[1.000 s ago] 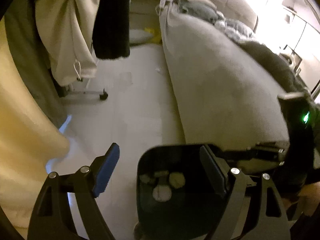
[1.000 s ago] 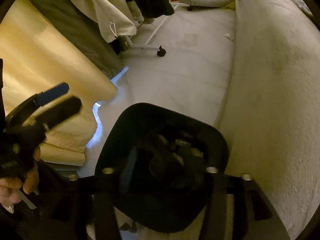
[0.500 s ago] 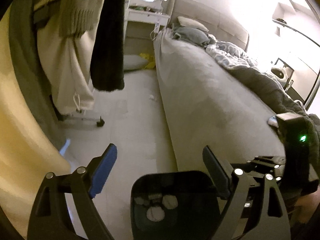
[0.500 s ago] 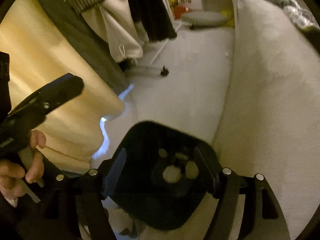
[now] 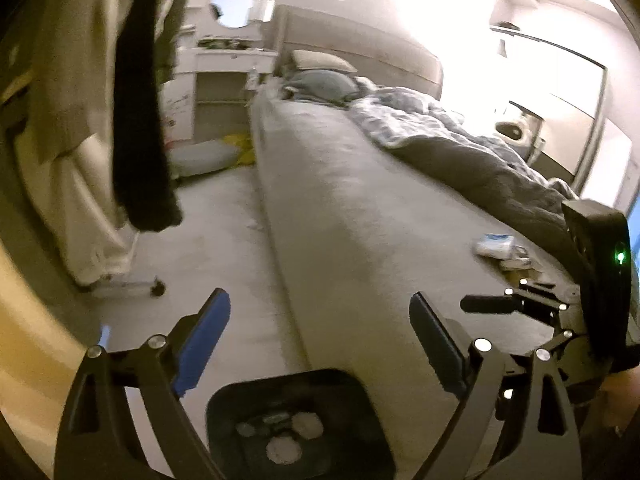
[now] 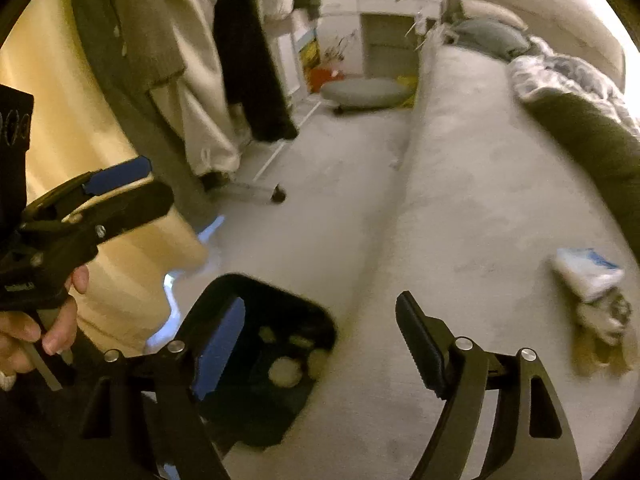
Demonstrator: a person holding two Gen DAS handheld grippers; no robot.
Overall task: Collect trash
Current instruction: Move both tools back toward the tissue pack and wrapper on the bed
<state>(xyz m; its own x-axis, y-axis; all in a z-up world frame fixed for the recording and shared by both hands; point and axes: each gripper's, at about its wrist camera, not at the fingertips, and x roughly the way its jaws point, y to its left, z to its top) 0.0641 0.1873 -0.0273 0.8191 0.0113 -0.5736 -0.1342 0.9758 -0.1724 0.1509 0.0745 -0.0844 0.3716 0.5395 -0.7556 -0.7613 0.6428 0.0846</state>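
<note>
The left gripper (image 5: 318,330) was wide open and held nothing, and it pointed down the room along the edge of the bed (image 5: 360,216). Right under it, on the floor (image 5: 224,240) beside the bed, sat the black bin (image 5: 298,426), with a few pale balls of trash (image 5: 283,451) already lying at the bottom. The right gripper (image 6: 322,330) was wide open too, and it also held nothing. From the right wrist camera the bin (image 6: 264,360) showed low down behind its left finger, and the bed (image 6: 460,200) filled the space ahead. The trash that was not yet picked up lay on top of the bed, off to the right: a white and blue wrapper (image 6: 588,274) with a crumpled brownish bit (image 6: 602,328) touching it on the near side. The little pile ran long ways from far to near, not across. It lay ahead and to the right of the right gripper, outside its right finger. In the left wrist view the same wrapper (image 5: 494,245) showed far over on the right, past the right gripper's own body (image 5: 596,280). So the right gripper looked like the nearer one. I think it would need to swing right and reach forward a little to get its fingers on each side of the pile. The blur made it hard to tell what the crumpled bit was.
</note>
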